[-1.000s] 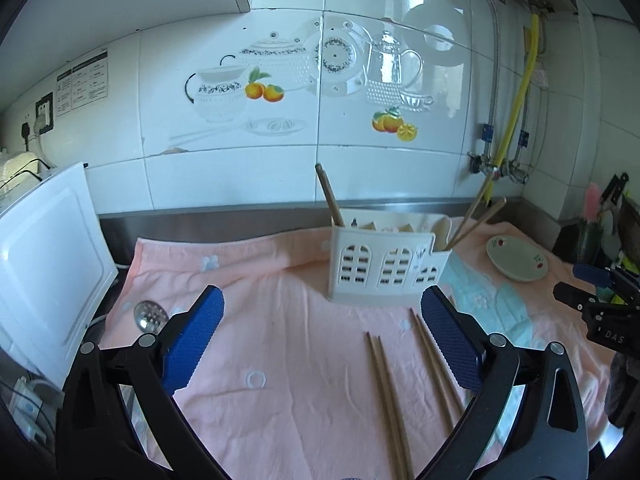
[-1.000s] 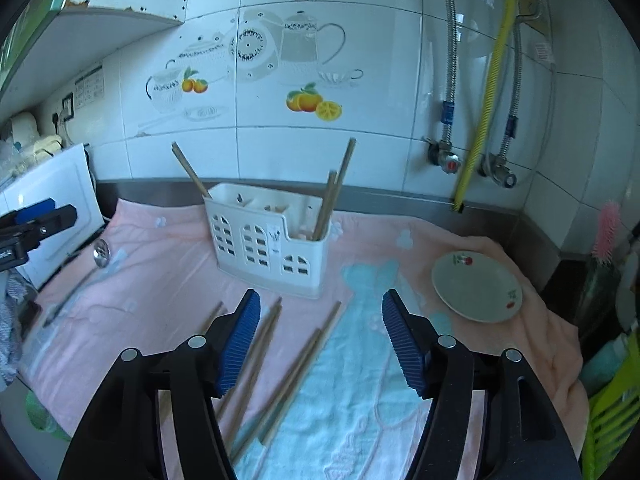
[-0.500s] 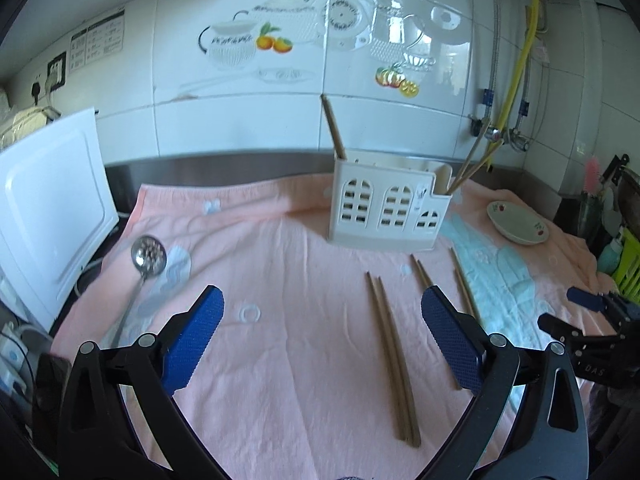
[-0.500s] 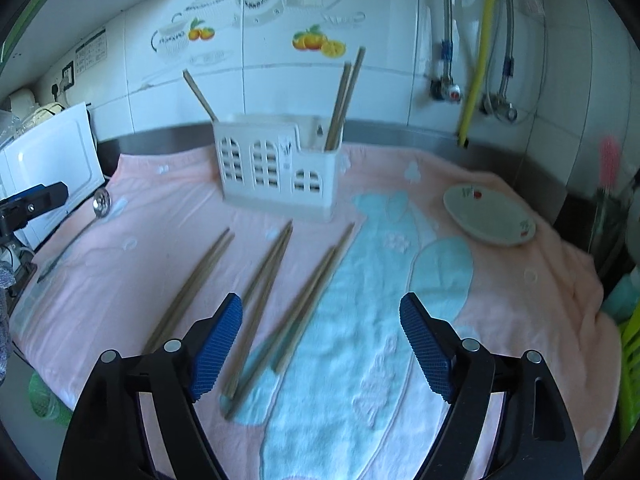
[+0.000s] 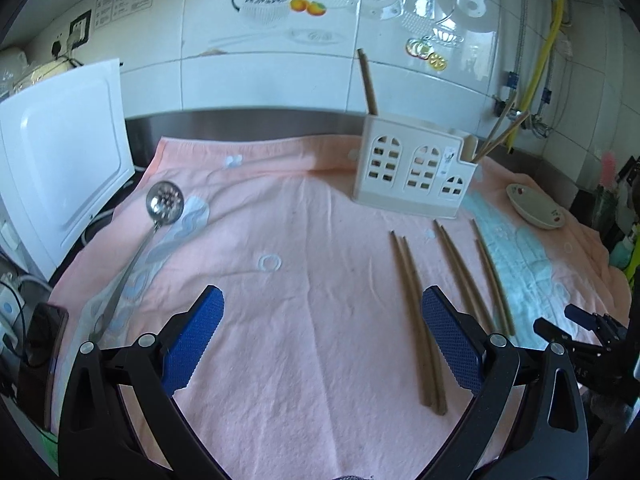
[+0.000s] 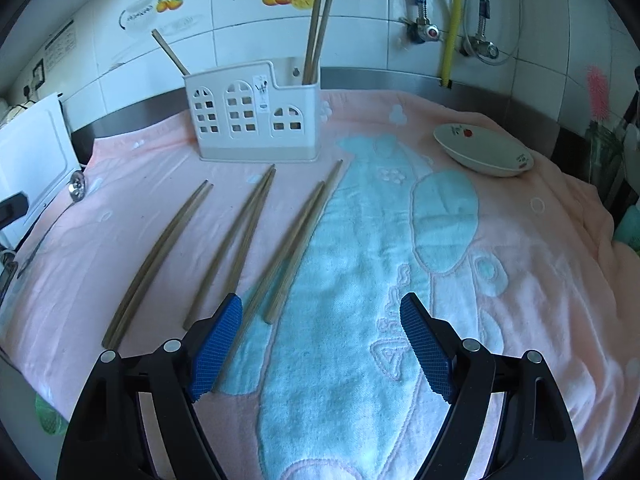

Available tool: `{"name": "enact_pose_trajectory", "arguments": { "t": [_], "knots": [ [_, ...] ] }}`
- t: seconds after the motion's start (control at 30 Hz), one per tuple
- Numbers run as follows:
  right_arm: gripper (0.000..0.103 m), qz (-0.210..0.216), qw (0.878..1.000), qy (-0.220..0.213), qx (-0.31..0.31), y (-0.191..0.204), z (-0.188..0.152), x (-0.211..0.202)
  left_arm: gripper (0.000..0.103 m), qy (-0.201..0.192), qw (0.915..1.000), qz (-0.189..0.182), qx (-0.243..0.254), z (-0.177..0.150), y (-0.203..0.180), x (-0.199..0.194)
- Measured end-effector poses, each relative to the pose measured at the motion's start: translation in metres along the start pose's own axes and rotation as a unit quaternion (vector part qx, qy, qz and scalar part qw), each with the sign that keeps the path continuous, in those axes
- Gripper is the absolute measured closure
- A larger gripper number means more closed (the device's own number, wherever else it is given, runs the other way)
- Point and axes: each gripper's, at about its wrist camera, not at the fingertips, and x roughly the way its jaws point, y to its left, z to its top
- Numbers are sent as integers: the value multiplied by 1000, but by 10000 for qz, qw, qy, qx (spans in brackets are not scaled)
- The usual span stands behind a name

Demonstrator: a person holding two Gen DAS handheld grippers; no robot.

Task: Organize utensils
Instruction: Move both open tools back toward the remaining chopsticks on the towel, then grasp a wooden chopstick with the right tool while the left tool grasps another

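While both of your grippers hang over the towel, neither holds anything. Your right gripper (image 6: 320, 340) has its jaws spread wide and empty, with the left pad just beside the near ends of the rightmost pair of chopsticks (image 6: 298, 240). Your left gripper (image 5: 320, 340) is equally spread, bare cloth between the pads; the leftmost pair (image 5: 416, 320) lies just inside its right pad.

Step in hand, as I judge it: approach for a pick. Three pairs lie loose on the pink towel (image 6: 540, 260), fanned in front of the white holder (image 6: 256, 116), which already has a few chopsticks standing in it. A slotted ladle (image 5: 164, 204) lies well to the left, a small dish (image 6: 484, 150) to the right.

Next move calls for shifting the right gripper left to straddle one pair near its end, then lowering until the pads flank it.

Versus a second ago: both views sit lower and closer to the towel, and your right jaws stand wider.
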Motion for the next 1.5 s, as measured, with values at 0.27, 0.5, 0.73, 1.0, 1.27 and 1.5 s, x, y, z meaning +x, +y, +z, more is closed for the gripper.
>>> {"name": "enact_pose_trajectory", "arguments": {
  "t": [0.27,0.5,0.73,1.0,1.27,1.5],
  "knots": [
    [46,59,9993,121,348,4,7,17,5,92,9998,61,-141,-9,15,6],
    [70,163,9980,277,538,11,14,36,5,107,9996,101,-241,-13,27,7],
    [84,95,9972,469,580,14,14,50,5,117,9995,76,-295,-17,32,9],
    [88,-106,9978,500,422,20,14,56,5,222,9992,38,-316,-23,31,14],
    [96,-177,9981,446,398,14,15,58,5,412,9984,-143,-370,-28,24,19],
    [97,-177,9978,389,508,-1,8,48,15,674,9957,-550,-331,-36,-4,28]
  ]
}}
